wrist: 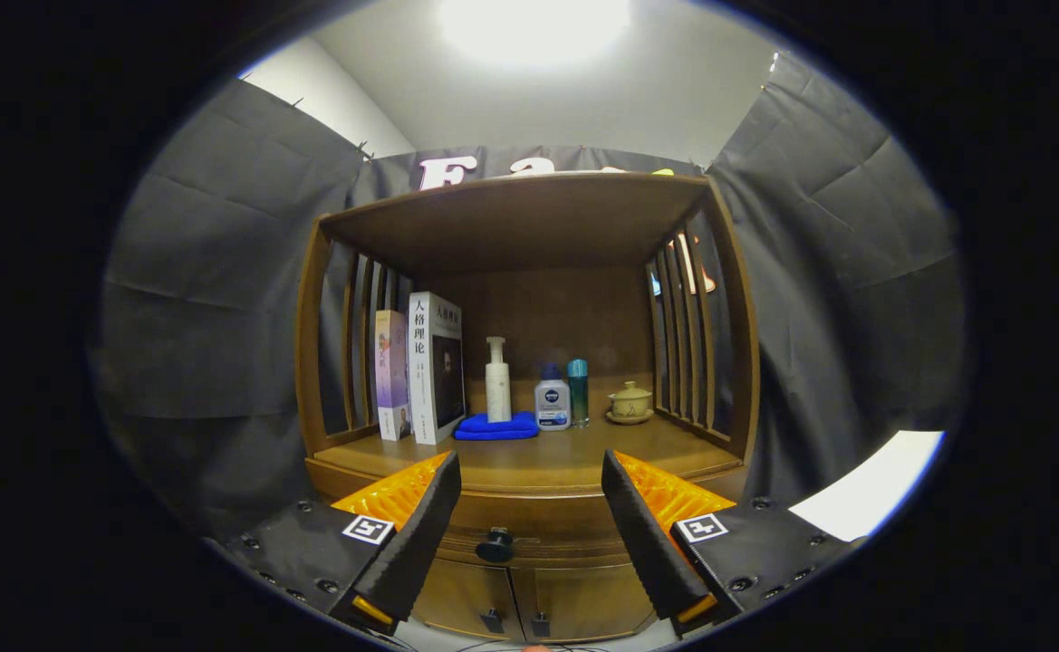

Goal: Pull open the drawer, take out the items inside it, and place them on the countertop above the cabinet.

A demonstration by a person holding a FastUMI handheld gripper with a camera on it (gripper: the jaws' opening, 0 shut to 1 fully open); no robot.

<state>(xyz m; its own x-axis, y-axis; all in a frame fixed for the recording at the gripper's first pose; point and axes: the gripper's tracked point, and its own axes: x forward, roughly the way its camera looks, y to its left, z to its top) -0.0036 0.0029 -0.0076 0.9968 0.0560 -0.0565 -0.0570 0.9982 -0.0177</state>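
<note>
The gripper (529, 507) is spread wide, gripping nothing, its fingers (420, 534) apart on either side of the small dark round drawer knob (495, 545), which sits between and just beyond them. That knob is on the closed brown wooden drawer (529, 530) of a wooden cabinet (529, 598). Above it lies the brown countertop (565, 457); at its far side stand two upright books (420, 371) on the left, a white pump bottle (497, 380) on a folded blue cloth (495, 426), two small bottles (563, 396), and a lidded ceramic cup (630, 401) on the right.
</note>
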